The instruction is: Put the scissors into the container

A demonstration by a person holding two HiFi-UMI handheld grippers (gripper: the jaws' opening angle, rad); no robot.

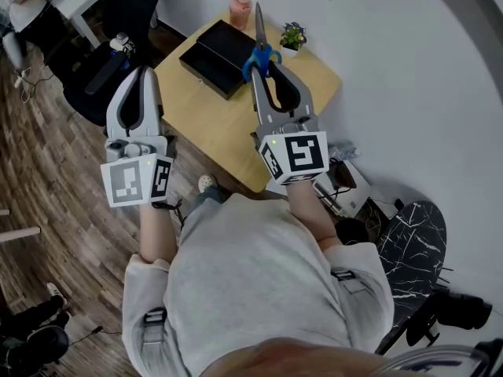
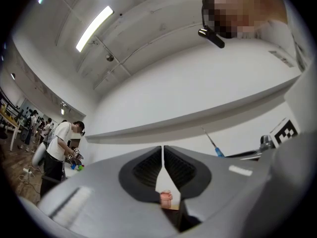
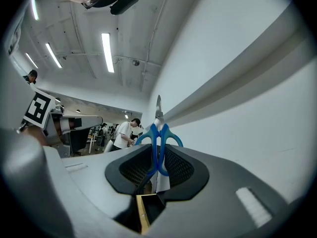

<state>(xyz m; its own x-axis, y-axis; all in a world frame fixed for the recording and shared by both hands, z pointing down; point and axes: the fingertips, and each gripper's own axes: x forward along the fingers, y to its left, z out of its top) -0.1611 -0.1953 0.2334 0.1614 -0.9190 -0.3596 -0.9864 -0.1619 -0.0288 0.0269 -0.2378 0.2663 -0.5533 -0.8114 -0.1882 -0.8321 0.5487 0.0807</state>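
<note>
Blue-handled scissors (image 1: 260, 45) stand with the blades pointing away from me, over the far side of the table. My right gripper (image 1: 264, 67) is shut on their handles. In the right gripper view the blue handles (image 3: 158, 135) sit pinched between the jaws of the right gripper (image 3: 157, 155), with the blade rising above them. The black open container (image 1: 216, 57) lies on the wooden table (image 1: 212, 124), just left of the scissors. My left gripper (image 1: 142, 73) hangs beyond the table's left edge, shut on nothing; in the left gripper view the left gripper (image 2: 162, 152) shows only a thin slit between its jaws.
A pink cup (image 1: 240, 10) and a small potted plant (image 1: 293, 36) stand at the table's far edge. A white wall runs to the right. A dark chair (image 1: 102, 61) stands on the wooden floor at the left. Cables and a black stool (image 1: 409, 242) are at the right.
</note>
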